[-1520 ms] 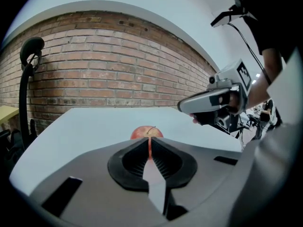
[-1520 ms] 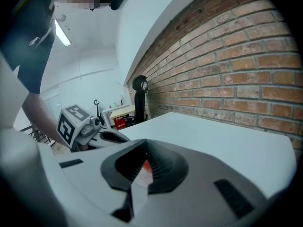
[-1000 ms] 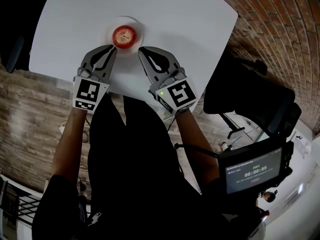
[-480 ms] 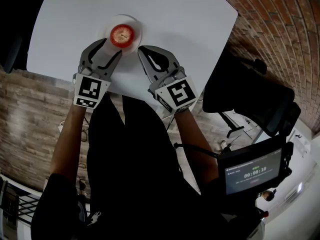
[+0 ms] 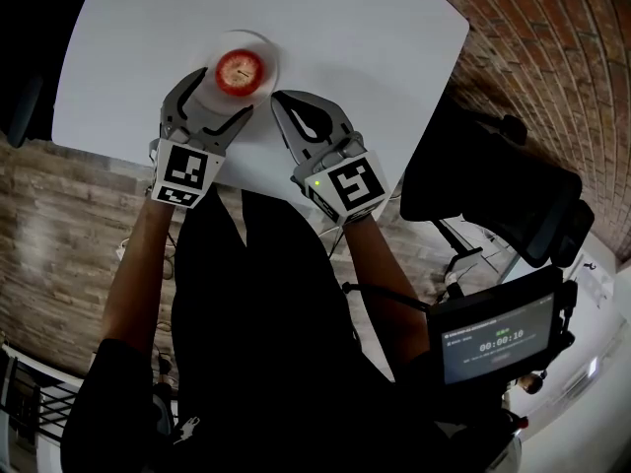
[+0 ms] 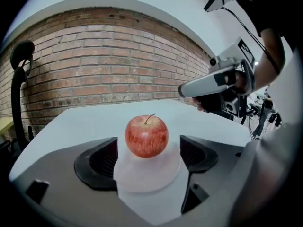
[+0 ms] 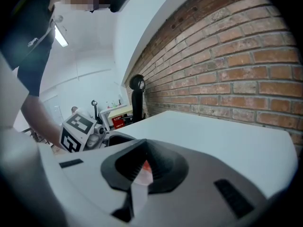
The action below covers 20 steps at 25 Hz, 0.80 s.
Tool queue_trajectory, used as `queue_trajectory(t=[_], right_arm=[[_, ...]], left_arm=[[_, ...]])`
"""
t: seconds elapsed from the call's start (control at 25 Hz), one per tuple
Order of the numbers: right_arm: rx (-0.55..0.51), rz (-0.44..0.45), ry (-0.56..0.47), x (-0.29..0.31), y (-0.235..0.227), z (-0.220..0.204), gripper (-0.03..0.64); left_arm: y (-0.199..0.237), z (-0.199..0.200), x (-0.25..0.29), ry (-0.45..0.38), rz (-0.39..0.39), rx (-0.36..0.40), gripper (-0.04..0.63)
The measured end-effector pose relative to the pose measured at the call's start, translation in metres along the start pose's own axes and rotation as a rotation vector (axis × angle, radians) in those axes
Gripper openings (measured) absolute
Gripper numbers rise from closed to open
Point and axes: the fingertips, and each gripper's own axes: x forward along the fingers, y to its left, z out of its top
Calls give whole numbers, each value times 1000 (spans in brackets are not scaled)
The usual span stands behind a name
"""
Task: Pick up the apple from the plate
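A red apple stands upright on a small white plate near the front of the white table. My left gripper points at it, its jaws opening. The apple sits between the two pads, and neither touches it. My right gripper rests just right of the plate with its jaws shut and empty. A red sliver of the apple shows through its thin jaw slit.
The white table ends in an edge just under both grippers. A brick wall lies behind the table. A black chair and a small timer screen are at the right. Another dark chair stands left of the table.
The left gripper's jaws have gone from shut to wide open and now flank the plate's near side. The right gripper has stayed where it was.
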Motion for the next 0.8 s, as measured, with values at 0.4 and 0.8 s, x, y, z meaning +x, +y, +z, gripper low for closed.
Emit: queue_trajectory(t=[0.4,0.8], right_arm=[[-2,-11,11,-2,-3,0,3],[-14,-10,1,-2,-3,5,2]], left_arm=[[4,-3,15,7,4,24,446],[5,-2,25,17,-9,43,446]])
